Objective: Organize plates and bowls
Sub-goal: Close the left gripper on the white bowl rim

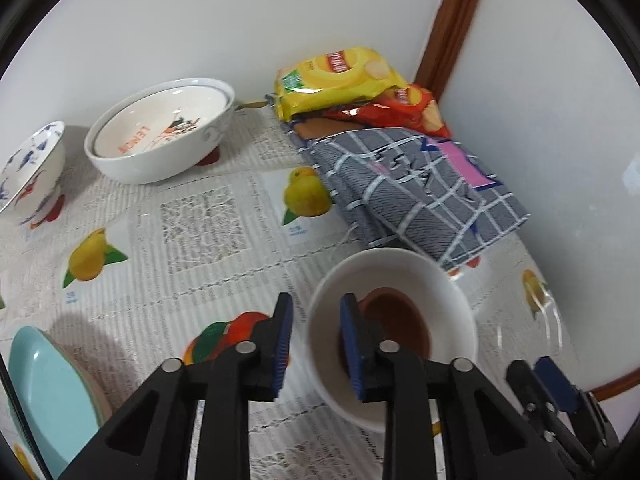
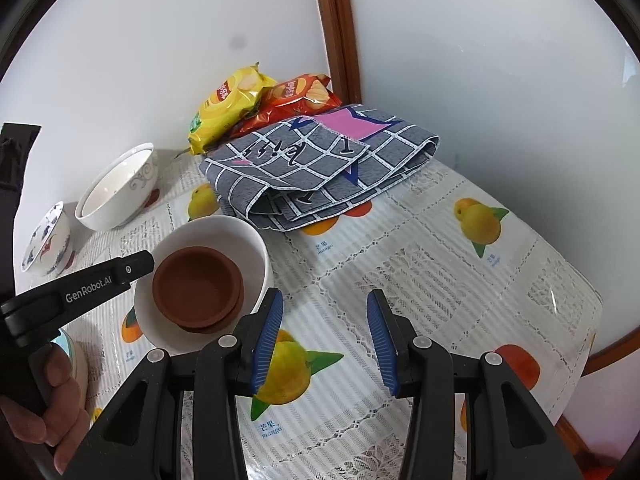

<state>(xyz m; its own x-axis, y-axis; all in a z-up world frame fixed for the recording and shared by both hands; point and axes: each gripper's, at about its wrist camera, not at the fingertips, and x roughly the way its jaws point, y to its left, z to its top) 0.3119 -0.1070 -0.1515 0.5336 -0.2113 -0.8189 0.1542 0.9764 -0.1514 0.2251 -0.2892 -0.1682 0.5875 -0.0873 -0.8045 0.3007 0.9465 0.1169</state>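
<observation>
A white bowl [image 1: 416,280] [image 2: 224,232] holds small brown clay dishes [image 1: 404,320] [image 2: 198,290] stacked inside it. My left gripper [image 1: 316,344] is open with its jaws straddling the bowl's near left rim, one finger outside and one inside. My right gripper [image 2: 324,340] is open and empty over the fruit-print tablecloth [image 2: 420,264], just right of the bowl. A large white bowl with a "LEMON" plate inside [image 1: 160,132] [image 2: 116,188] and a small blue-patterned bowl [image 1: 28,168] [image 2: 46,240] stand at the back left. A light blue plate [image 1: 48,392] lies near left.
A folded grey checked cloth [image 1: 416,184] [image 2: 320,164] lies at the back right, with yellow [image 1: 336,76] [image 2: 228,100] and red [image 1: 400,108] [image 2: 296,96] snack bags behind it against the wall. The table edge curves at the right [image 2: 592,320].
</observation>
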